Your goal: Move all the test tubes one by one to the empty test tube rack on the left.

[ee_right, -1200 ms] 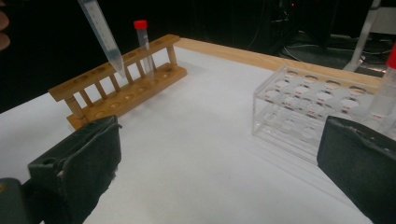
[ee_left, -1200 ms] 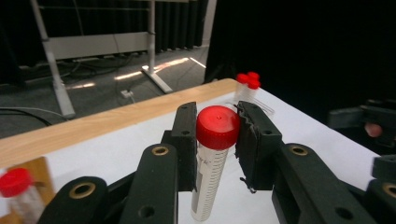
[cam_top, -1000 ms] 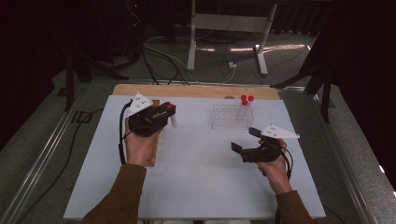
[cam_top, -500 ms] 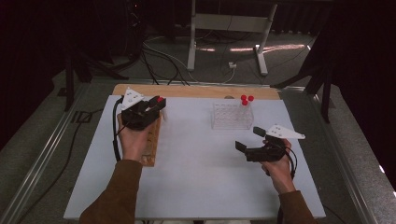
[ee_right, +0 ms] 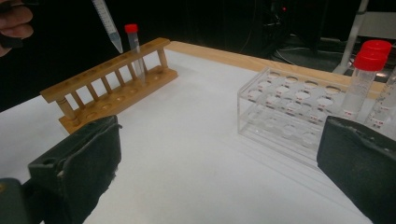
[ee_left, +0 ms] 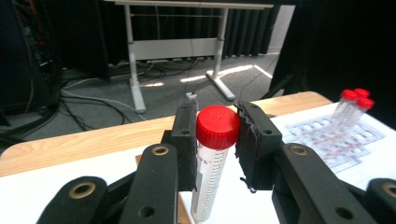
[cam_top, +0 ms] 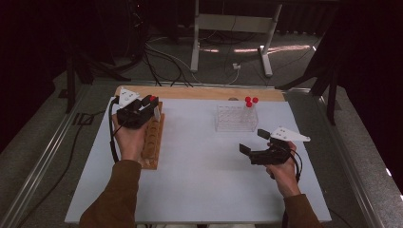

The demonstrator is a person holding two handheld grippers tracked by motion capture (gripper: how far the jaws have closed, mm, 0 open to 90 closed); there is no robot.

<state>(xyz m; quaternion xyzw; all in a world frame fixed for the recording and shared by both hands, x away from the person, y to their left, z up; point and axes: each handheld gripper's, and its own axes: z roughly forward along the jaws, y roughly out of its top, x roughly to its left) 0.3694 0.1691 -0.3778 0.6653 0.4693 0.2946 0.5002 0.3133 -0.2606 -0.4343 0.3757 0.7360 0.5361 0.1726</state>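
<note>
One tube already racked; the left gripper (ee_left: 215, 140) clamps a red-capped tube (ee_left: 212, 158) above the wooden rack (ee_right: 109, 81), right gripper (ee_right: 219, 163) gaping, clear rack's tubes (ee_right: 369, 79) waiting.

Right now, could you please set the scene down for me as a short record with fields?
Left gripper: shut on a red-capped tube, held above the wooden rack
Right gripper: open, nothing between its jaws, near the table's right side
Wooden rack: one red-capped tube standing at its far end
Clear plastic rack: red-capped tubes at its far right corner
Surface: white table
</note>
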